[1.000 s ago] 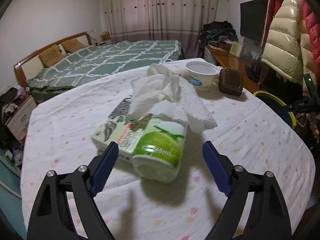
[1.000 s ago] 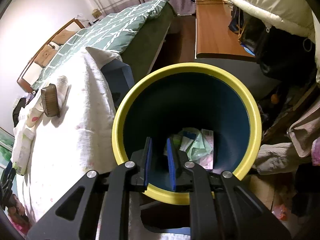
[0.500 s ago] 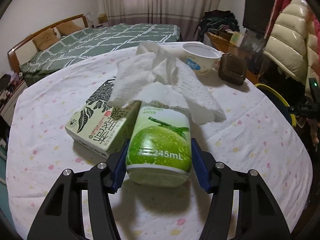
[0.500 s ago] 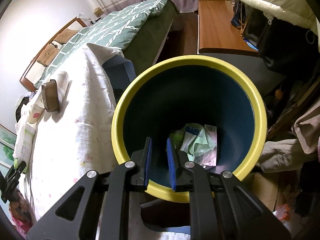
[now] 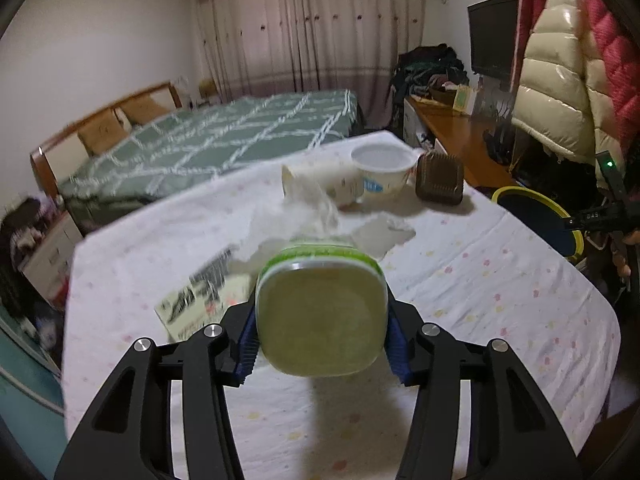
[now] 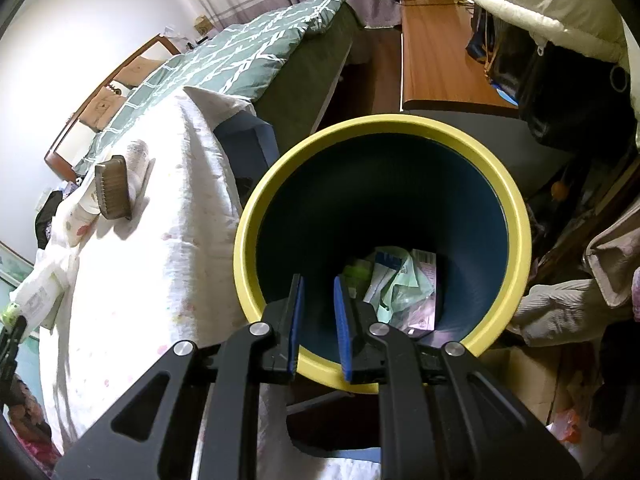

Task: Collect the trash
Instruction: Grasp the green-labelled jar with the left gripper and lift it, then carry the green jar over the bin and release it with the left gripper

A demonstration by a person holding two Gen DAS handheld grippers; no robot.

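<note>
Nearest in the left wrist view, between the blue pads: a green-labelled drink bottle (image 5: 322, 316), clamped by the left gripper (image 5: 322, 344) on both sides, squarish base turned toward the lens and raised off the white spotted tablecloth (image 5: 500, 312). Just behind and to the left, lying flat on the cloth, a leaf-printed carton (image 5: 200, 304), badly blurred. Farther back, a crumpled white tissue (image 5: 304, 208), one edge possibly touching the bottle's far end, though hard to tell through the blur. Beyond that, near the far edge of the table, a white paper bowl (image 5: 382, 174) with a tipped paper cup (image 5: 344, 190) against its left side, and just to the right a brown ribbed box (image 5: 439, 178). Off the table's right edge, well apart from the bottle, the yellow-rimmed trash bin (image 5: 520, 194). Farthest, a bed with a green checked cover (image 5: 224, 140).

In the right wrist view, nearest: the right gripper (image 6: 319, 316), pads drawn close with a narrow gap, holding nothing, poised over the near rim of the bin (image 6: 516, 216). Deep inside, on the dark blue bottom, a heap of crumpled wrappers (image 6: 404, 288), pale green and pink. Left of the bin, the draped cloth (image 6: 180, 240), with the brown box (image 6: 114, 188) farther along it.
</note>
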